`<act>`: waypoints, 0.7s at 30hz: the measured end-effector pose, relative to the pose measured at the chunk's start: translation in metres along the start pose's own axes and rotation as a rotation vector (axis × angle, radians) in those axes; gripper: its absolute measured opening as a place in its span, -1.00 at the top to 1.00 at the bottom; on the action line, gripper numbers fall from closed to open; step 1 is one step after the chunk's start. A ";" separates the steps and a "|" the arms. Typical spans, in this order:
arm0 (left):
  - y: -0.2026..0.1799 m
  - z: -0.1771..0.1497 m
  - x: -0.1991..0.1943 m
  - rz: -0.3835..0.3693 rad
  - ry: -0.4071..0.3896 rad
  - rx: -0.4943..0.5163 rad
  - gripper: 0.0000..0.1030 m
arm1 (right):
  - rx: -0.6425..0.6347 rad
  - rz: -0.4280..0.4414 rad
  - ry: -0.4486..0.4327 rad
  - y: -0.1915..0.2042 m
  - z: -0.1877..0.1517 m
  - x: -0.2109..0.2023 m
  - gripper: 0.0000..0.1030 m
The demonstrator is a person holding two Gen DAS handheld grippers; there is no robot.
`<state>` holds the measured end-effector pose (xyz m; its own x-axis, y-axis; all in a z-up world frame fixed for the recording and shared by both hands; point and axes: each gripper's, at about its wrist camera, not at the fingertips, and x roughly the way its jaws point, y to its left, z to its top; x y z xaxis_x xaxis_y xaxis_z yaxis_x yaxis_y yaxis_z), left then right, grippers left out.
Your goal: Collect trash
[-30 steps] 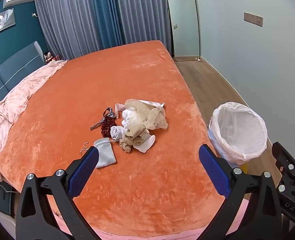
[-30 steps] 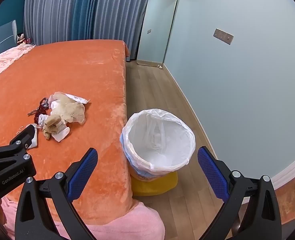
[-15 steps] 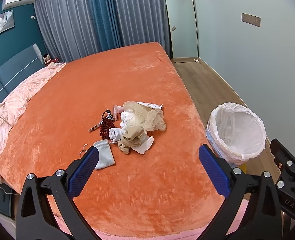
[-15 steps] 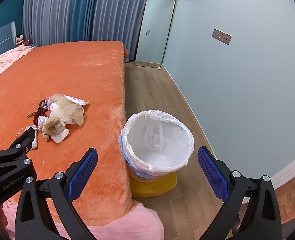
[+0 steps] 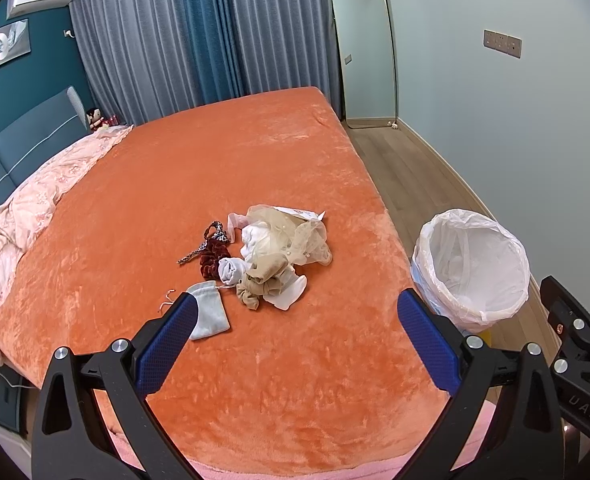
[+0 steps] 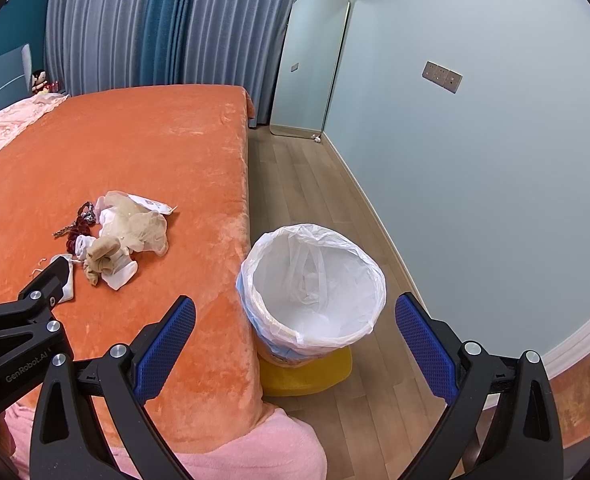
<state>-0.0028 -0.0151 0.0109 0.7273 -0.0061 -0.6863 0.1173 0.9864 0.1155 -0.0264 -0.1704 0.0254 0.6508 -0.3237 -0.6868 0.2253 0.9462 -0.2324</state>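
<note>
A pile of trash [image 5: 273, 252] lies on the orange bed [image 5: 215, 168]: beige netting, white and tan socks, a dark red scrunchie [image 5: 211, 258], a leopard strap and a grey pouch [image 5: 211, 312]. The pile also shows in the right wrist view [image 6: 123, 236]. A bin with a white liner [image 5: 471, 264] stands on the floor right of the bed, also in the right wrist view [image 6: 311, 284]. My left gripper [image 5: 295, 344] is open and empty above the bed's near part, short of the pile. My right gripper [image 6: 295, 344] is open and empty above the bin's near side.
A pink blanket [image 5: 27, 208] lies along the bed's left side. A mirror [image 5: 365, 68] leans on the far wall. Wooden floor [image 6: 295, 184] runs between bed and wall. The bin stands on a yellow base [image 6: 307, 376]. A pink cover edge [image 6: 231, 456] hangs at the bed's near side.
Both grippers have drifted slightly back and up, so the pile and bin sit a little farther away. Both stay open and empty.
</note>
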 end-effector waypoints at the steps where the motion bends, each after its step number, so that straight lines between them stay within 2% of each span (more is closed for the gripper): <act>1: 0.000 0.000 0.000 0.001 0.000 0.001 -0.85 | 0.000 0.001 0.000 0.000 0.000 0.000 -0.86; 21: 0.000 0.003 -0.002 -0.004 -0.002 -0.004 -0.85 | 0.000 -0.004 -0.006 -0.003 0.011 -0.002 -0.86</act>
<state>-0.0018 -0.0151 0.0144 0.7280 -0.0105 -0.6855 0.1173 0.9870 0.1095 -0.0207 -0.1721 0.0350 0.6539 -0.3274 -0.6821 0.2281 0.9449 -0.2349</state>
